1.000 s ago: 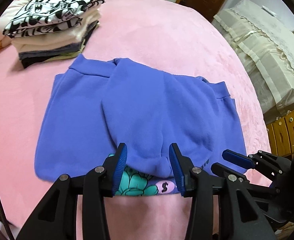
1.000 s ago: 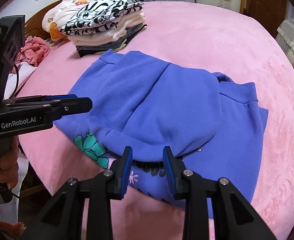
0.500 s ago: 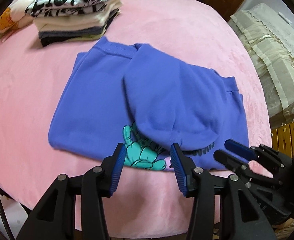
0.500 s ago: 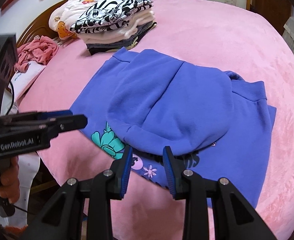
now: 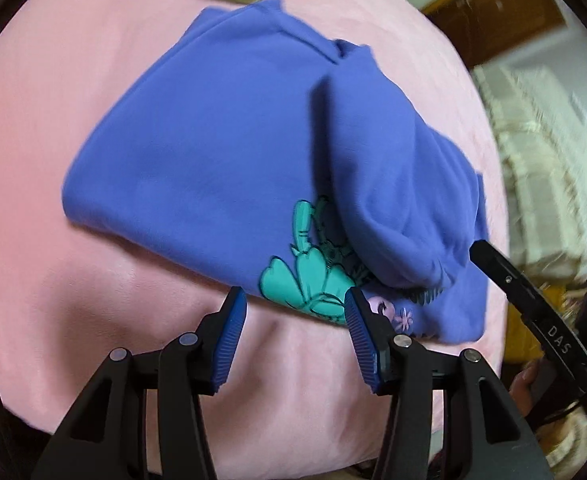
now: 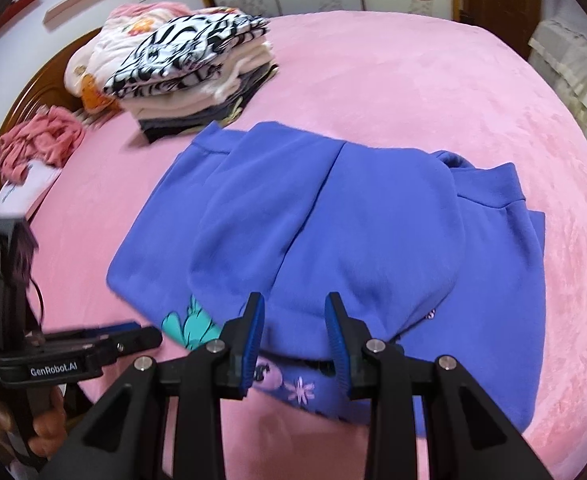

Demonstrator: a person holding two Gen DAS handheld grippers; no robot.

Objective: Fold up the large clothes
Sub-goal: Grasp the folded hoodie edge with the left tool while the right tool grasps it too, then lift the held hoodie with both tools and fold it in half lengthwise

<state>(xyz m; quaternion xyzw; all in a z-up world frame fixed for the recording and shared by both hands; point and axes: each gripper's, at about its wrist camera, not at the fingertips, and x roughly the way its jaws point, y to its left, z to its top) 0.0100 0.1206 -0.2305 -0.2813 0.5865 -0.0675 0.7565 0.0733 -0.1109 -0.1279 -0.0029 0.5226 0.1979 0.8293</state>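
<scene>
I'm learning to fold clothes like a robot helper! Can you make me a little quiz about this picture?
1. True or false: the blue hoodie lies on a pink blanket.
2. What sits on top of the folded clothes pile? A) black-and-white patterned top B) red towel C) green sock
3. Is anything pinched between the fingers of the left gripper?

Key:
1. True
2. A
3. No. They have just been opening, with nothing between them, at the hoodie's near edge.

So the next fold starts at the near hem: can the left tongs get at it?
Probably yes: the left tongs are open just short of the blue sweatshirt's near edge, with only bare pink blanket between.
</scene>
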